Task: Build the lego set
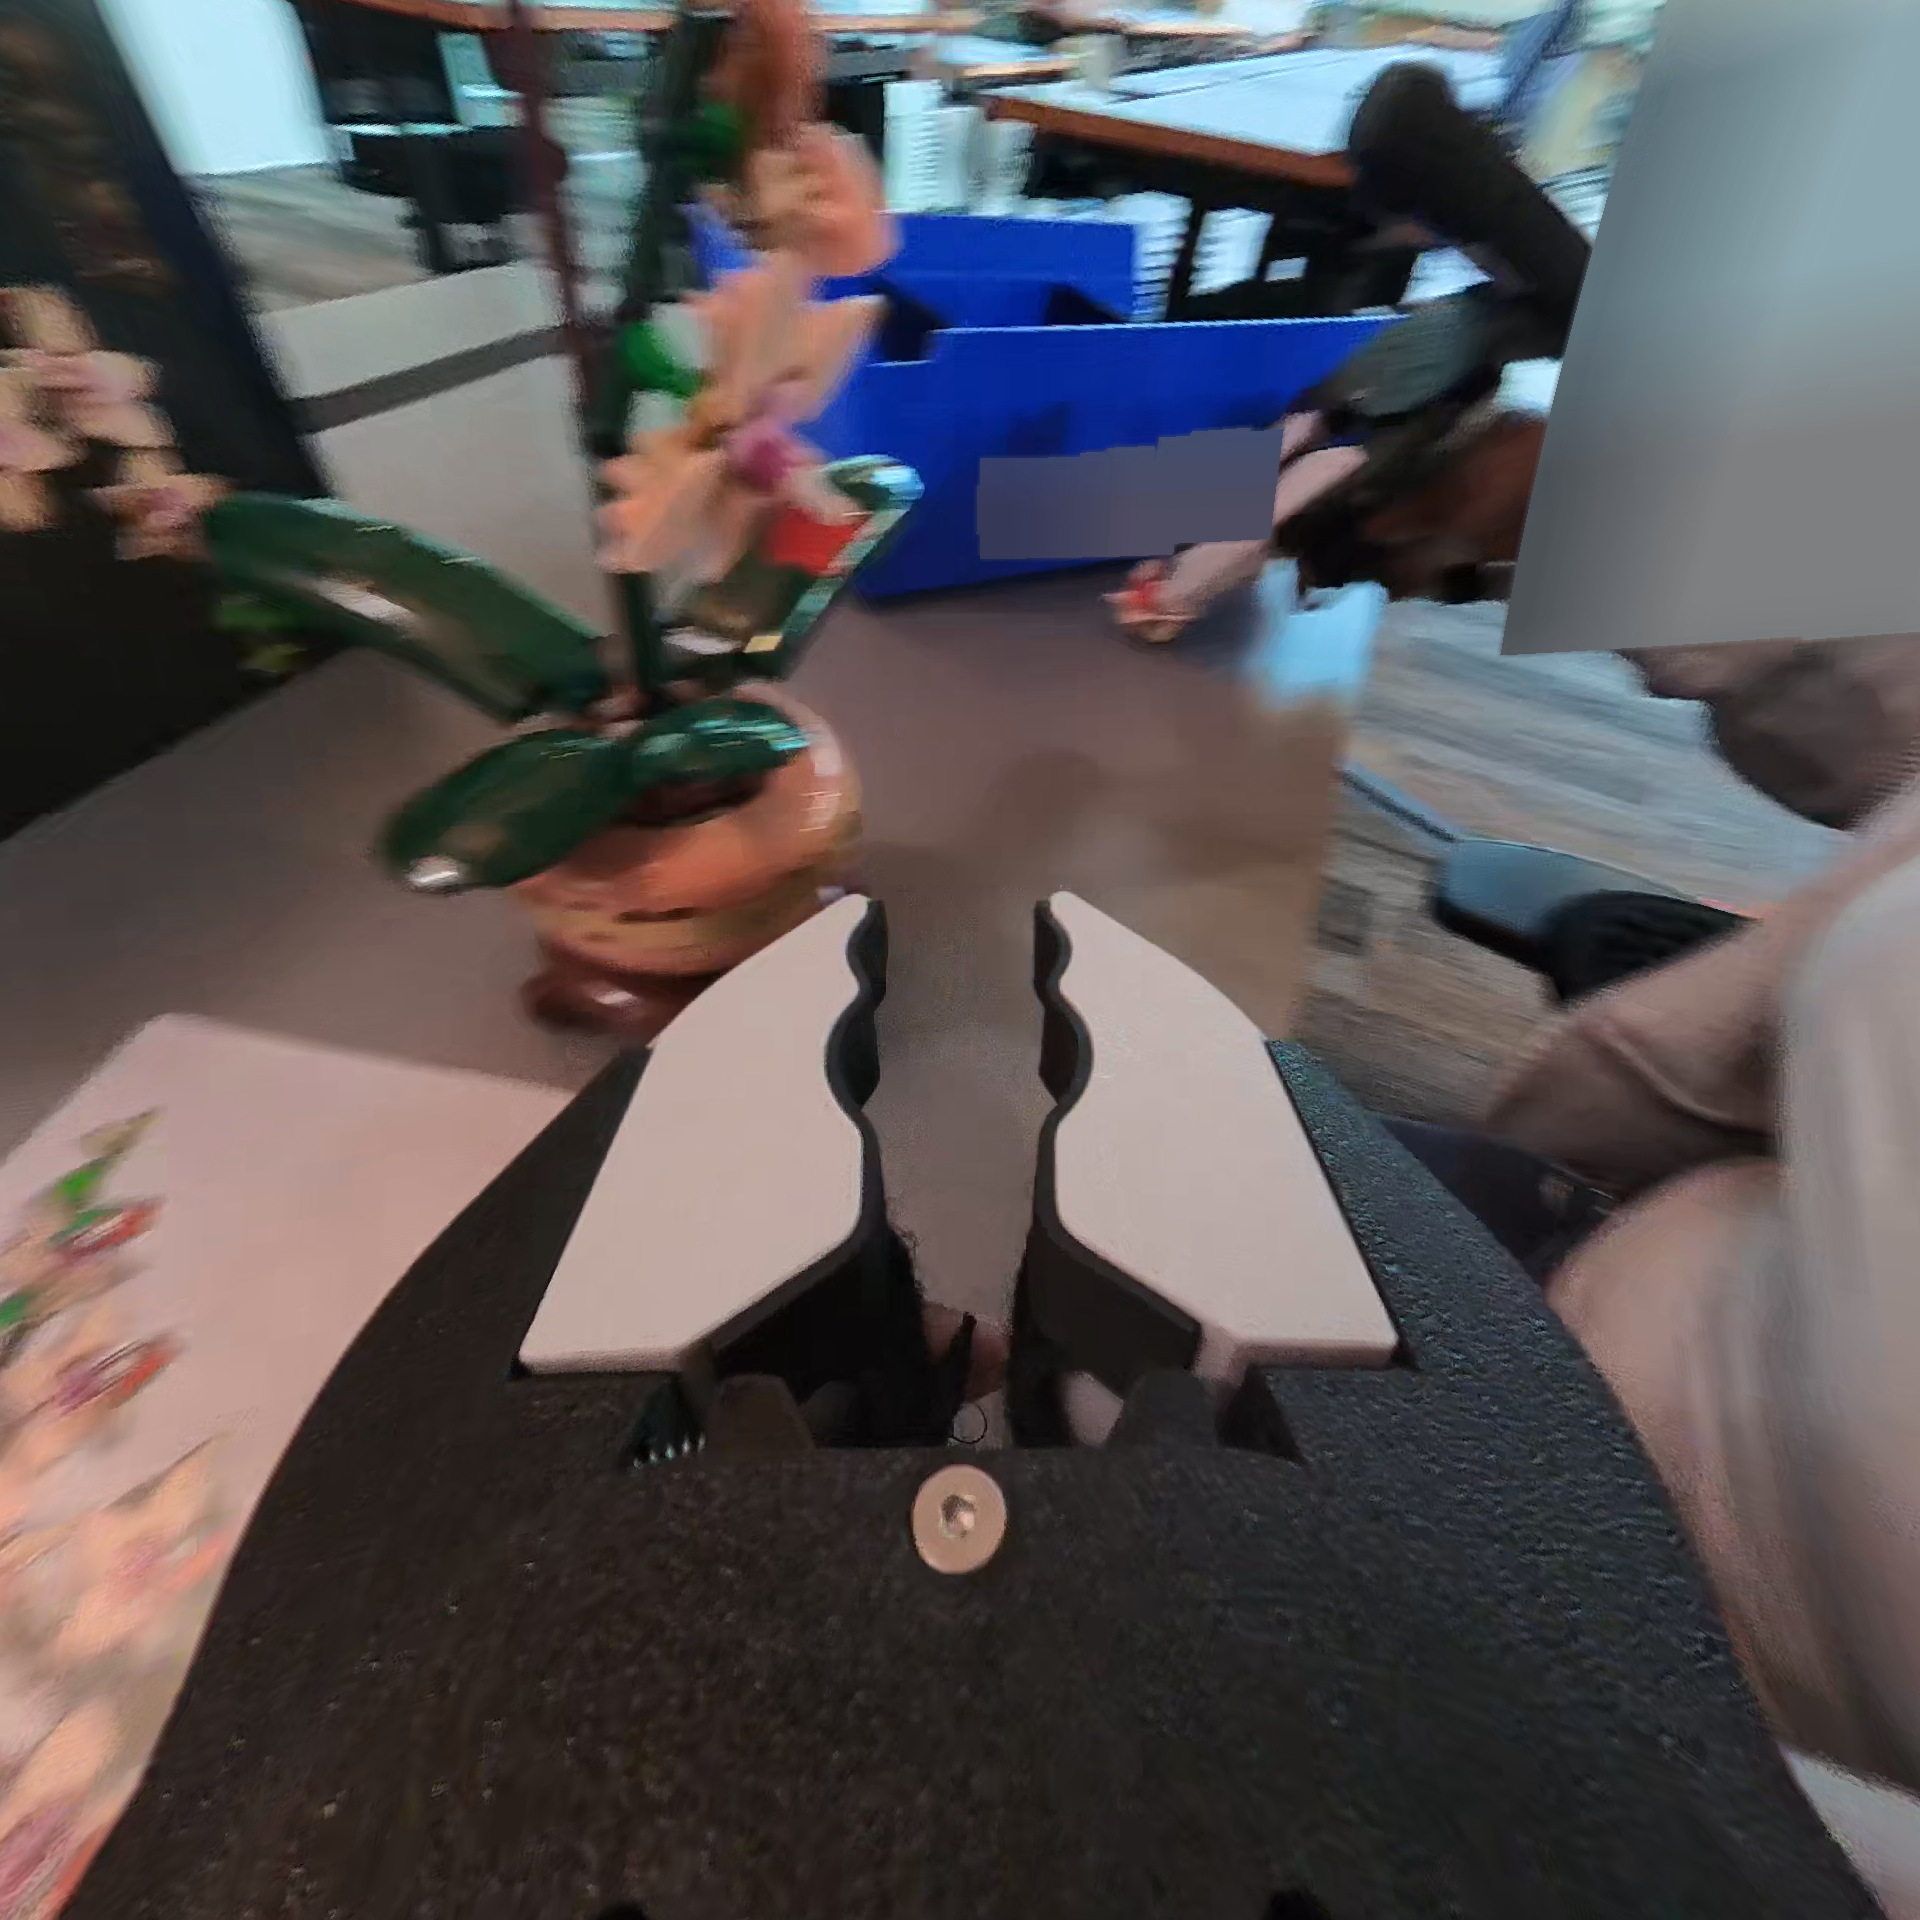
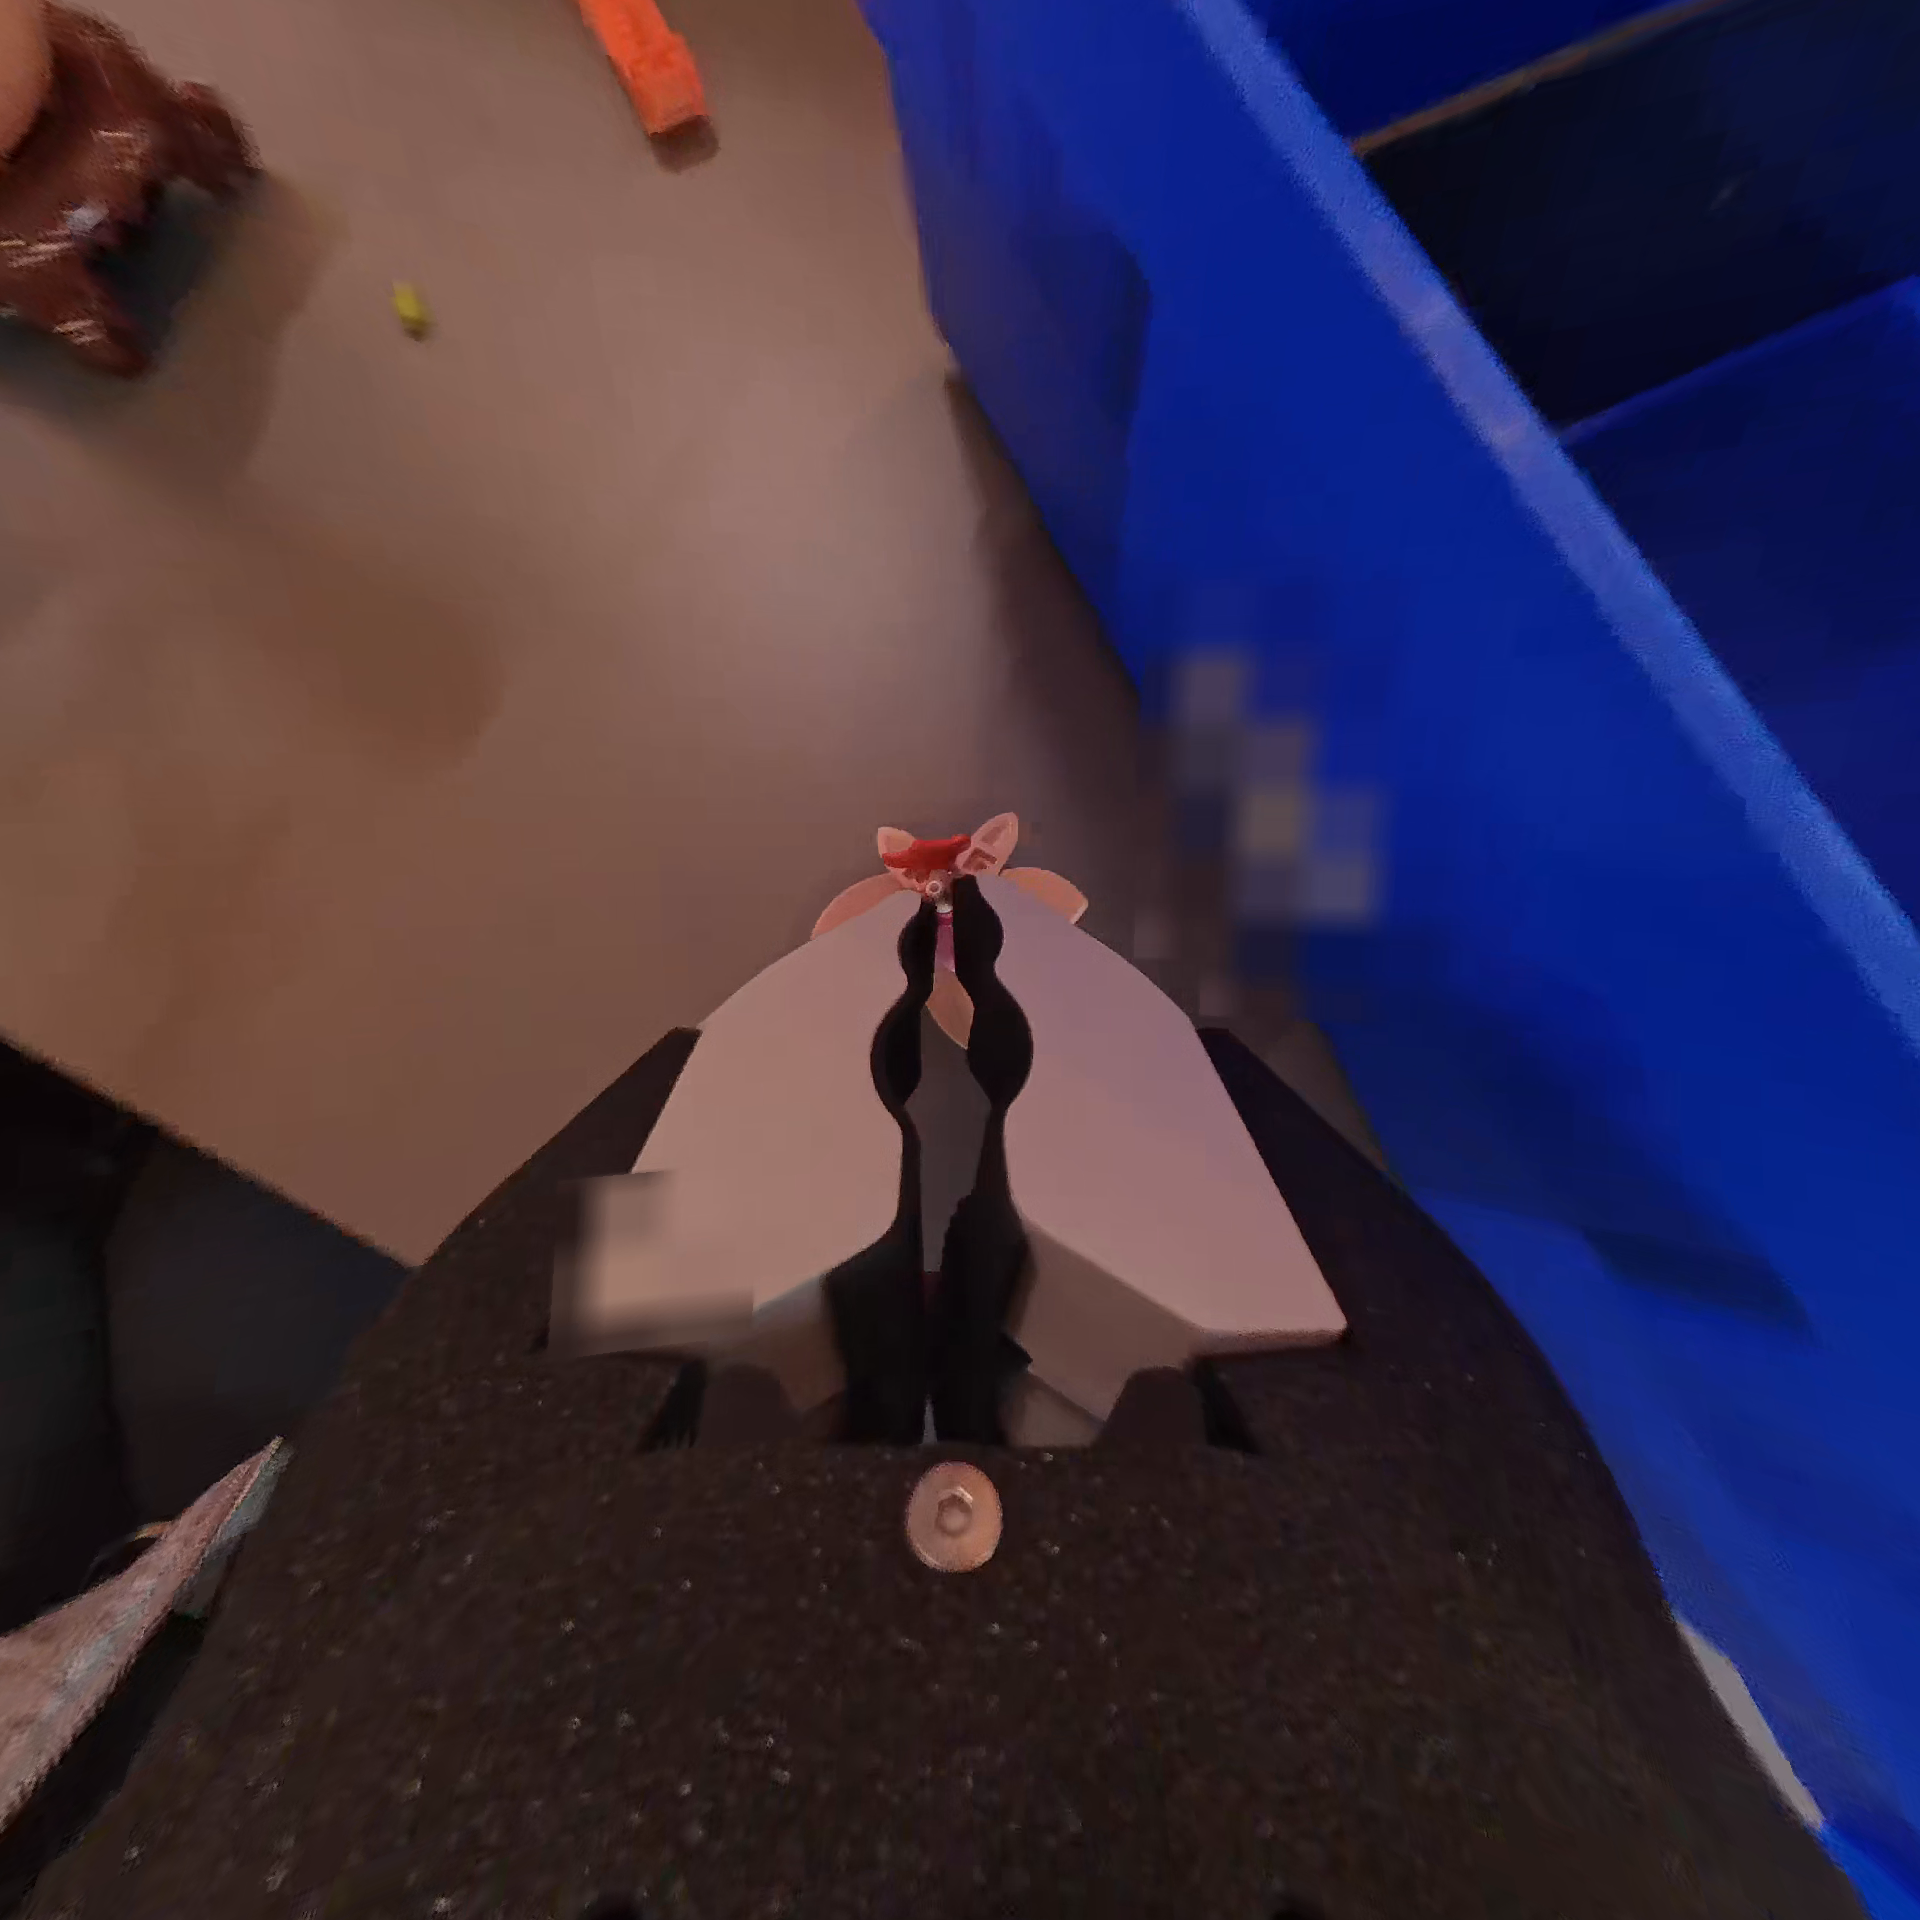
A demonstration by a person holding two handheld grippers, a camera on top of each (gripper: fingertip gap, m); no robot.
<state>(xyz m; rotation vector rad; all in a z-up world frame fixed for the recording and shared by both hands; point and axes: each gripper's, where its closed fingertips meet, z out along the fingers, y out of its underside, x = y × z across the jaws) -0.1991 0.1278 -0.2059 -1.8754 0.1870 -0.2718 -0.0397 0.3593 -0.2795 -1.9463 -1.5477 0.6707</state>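
Observation:
A lego orchid (image 1: 717,457) with pink flowers and dark green leaves stands in a tan pot (image 1: 686,873) on the brown table, ahead and left of my left gripper (image 1: 956,925). The left gripper is open and empty, close to the pot's right side. My right gripper (image 2: 940,904) is shut on a small pink lego flower (image 2: 951,868) with a red centre, held above the table beside the blue bin (image 2: 1455,727). The right gripper and its flower also show far off in the left wrist view (image 1: 1153,603), blurred.
An instruction sheet (image 1: 156,1299) lies at the left near my left gripper. Blue bins (image 1: 1091,416) stand at the table's far side. An orange piece (image 2: 649,68), a small yellow piece (image 2: 412,309) and a brown lego part (image 2: 104,239) lie on the table. A sleeve (image 1: 1714,1195) is at right.

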